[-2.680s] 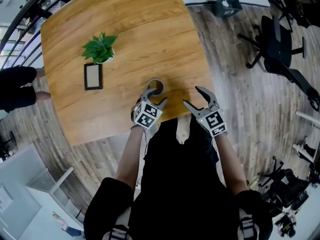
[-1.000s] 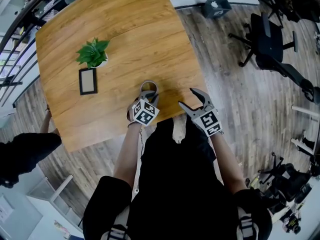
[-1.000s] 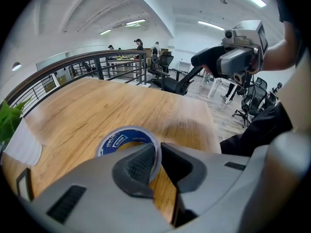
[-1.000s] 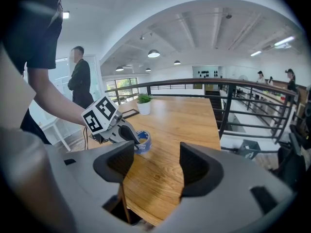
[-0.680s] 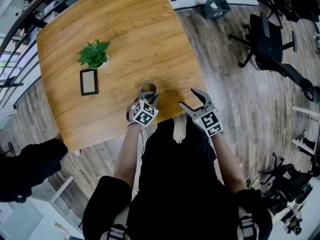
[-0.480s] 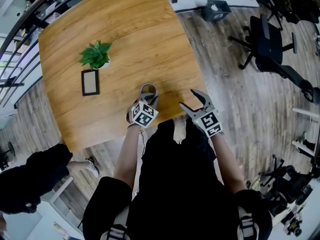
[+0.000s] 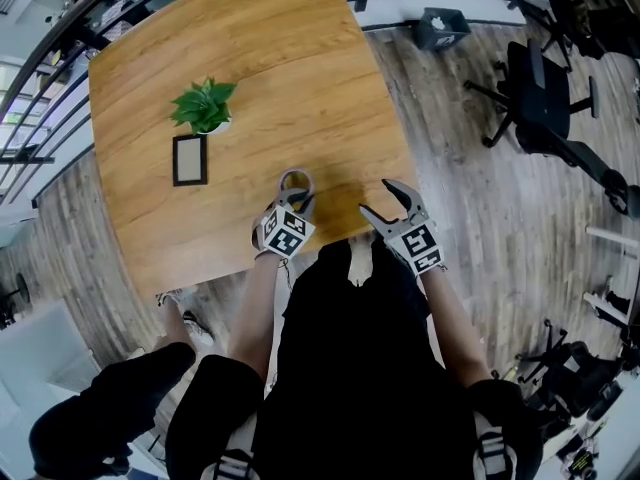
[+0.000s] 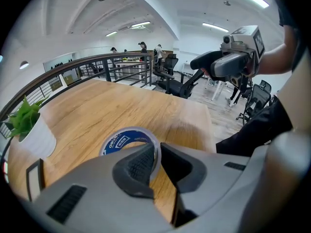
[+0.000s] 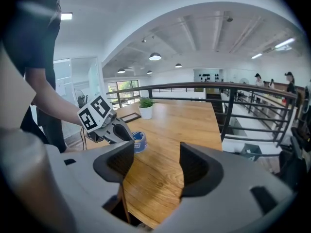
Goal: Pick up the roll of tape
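Head view, far lower left: a 2nd person's dark trouser leg & shoe on the wood floor, just off the table's corner. The wooden table fills upper left to centre.

On it, upper left: small potted plant in a white pot. A dark picture frame lies flat just below it in the frame, v. close.

Centre, near the table's lower edge: the roll of tape, clear wrap w/ a blue label inside the core. The left gripper is on it. In the left gripper view its jaws sit nearly together and pinch the roll's wall, one pad inside the ring, the other outside. Can't tell if the roll rests on the tabletop or is just off it.

Right of that, apart from the tape: the right gripper over the table's lower-right edge. Its jaws are spread wide, w/ nothing btw them but bare wood beyond.

Upper right, on the floor: a dark box. Further right: a black office chair.
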`<action>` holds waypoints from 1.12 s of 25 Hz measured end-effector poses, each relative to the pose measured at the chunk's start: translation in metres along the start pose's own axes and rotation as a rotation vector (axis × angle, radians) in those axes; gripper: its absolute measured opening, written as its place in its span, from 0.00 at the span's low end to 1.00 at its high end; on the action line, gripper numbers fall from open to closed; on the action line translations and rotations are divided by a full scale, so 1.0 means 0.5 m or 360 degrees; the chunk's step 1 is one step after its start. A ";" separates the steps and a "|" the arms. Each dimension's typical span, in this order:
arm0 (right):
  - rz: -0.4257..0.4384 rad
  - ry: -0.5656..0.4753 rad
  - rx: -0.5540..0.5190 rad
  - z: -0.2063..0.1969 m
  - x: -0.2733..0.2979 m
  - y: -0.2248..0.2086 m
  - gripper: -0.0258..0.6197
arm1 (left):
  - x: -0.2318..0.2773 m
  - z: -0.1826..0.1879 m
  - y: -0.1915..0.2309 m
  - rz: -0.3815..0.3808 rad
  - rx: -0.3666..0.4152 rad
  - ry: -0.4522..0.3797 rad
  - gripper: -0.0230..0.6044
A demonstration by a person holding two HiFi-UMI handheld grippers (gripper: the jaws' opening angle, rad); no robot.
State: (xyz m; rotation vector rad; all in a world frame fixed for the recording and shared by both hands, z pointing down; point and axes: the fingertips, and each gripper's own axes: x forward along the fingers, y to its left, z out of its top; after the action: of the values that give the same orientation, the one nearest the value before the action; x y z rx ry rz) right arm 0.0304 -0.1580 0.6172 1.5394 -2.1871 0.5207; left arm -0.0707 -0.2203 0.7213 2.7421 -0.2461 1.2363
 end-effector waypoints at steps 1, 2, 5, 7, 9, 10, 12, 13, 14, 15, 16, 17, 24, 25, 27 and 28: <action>0.0000 -0.0003 0.0000 -0.001 0.002 0.000 0.52 | -0.003 0.002 0.002 0.0007 -0.0001 -0.0004 0.13; 0.0000 -0.0007 0.0003 -0.001 0.004 0.000 0.52 | -0.006 0.003 0.004 0.0013 -0.0002 -0.0008 0.13; 0.0023 -0.0008 -0.0009 0.005 0.002 0.008 0.52 | -0.020 0.005 0.002 0.0029 -0.0007 -0.0010 0.13; 0.0035 -0.0011 -0.0017 0.010 0.000 0.011 0.52 | -0.029 0.008 0.002 0.0042 -0.0011 -0.0013 0.13; 0.0043 -0.0021 -0.0024 0.015 -0.002 0.013 0.52 | -0.036 0.011 0.003 0.0060 -0.0012 -0.0020 0.13; 0.0046 -0.0025 -0.0029 0.017 -0.003 0.013 0.52 | -0.040 0.011 0.002 0.0069 -0.0015 -0.0023 0.13; 0.0051 -0.0031 -0.0037 0.018 -0.006 0.012 0.52 | -0.049 0.014 0.000 0.0089 -0.0026 -0.0032 0.13; 0.0053 -0.0032 -0.0041 0.018 -0.008 0.009 0.52 | -0.054 0.017 -0.001 0.0100 -0.0031 -0.0039 0.13; 0.0052 -0.0033 -0.0046 0.018 -0.009 0.006 0.52 | -0.059 0.021 -0.002 0.0111 -0.0036 -0.0047 0.13; 0.0049 -0.0031 -0.0051 0.016 -0.009 0.001 0.52 | -0.064 0.024 -0.002 0.0120 -0.0040 -0.0053 0.13; 0.0046 -0.0030 -0.0056 0.014 -0.009 -0.004 0.52 | -0.069 0.028 -0.003 0.0126 -0.0044 -0.0057 0.13; 0.0046 -0.0036 -0.0062 0.015 -0.009 -0.008 0.52 | -0.074 0.031 -0.004 0.0130 -0.0046 -0.0058 0.13; 0.0086 -0.0044 -0.0078 0.028 -0.015 -0.016 0.52 | -0.102 0.061 -0.014 0.0170 -0.0041 -0.0088 0.13; 0.0092 -0.0041 -0.0085 0.028 -0.014 -0.017 0.52 | -0.106 0.068 -0.013 0.0182 -0.0044 -0.0100 0.13; 0.0104 -0.0053 -0.0101 0.032 -0.013 -0.019 0.52 | -0.114 0.078 -0.013 0.0205 -0.0053 -0.0123 0.13; 0.0110 -0.0063 -0.0107 0.034 -0.012 -0.020 0.52 | -0.119 0.083 -0.013 0.0217 -0.0057 -0.0132 0.13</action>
State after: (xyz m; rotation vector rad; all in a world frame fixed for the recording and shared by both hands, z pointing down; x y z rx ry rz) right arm 0.0395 -0.1652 0.6003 1.4558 -2.2703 0.4371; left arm -0.0778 -0.2154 0.6489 2.7899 -0.4659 1.1370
